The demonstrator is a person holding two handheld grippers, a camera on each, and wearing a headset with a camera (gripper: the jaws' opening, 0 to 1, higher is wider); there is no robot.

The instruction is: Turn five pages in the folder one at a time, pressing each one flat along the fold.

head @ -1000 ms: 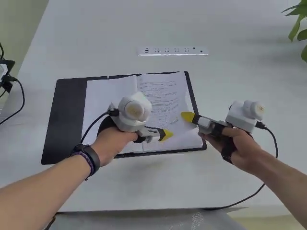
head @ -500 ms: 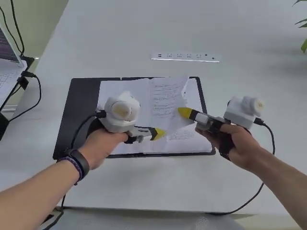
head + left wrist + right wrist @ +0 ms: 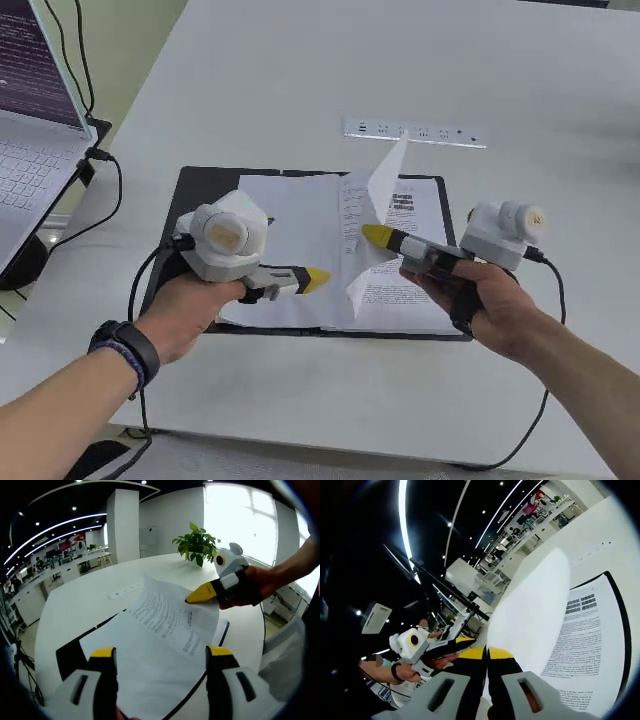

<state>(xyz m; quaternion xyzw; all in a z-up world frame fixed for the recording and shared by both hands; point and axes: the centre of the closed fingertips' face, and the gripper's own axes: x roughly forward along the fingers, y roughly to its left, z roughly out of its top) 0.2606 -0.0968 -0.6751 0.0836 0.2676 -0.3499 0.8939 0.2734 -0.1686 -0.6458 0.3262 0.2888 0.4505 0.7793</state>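
Counter (image 3: 300, 60) lies wide and white past both claws; right claw (image 3: 375, 236) pinches a lifted page (image 3: 386, 185), left claw (image 3: 315, 278) spreads wide over folder (image 3: 195, 190).

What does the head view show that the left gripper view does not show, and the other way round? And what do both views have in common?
Head view: a laptop at the left and a wristband on the person's left arm. Left gripper view: a potted plant, the office room behind it, and the left gripper with its jaws wide open. Both: the open folder, the power strip, and the right gripper shut on the lifted page.
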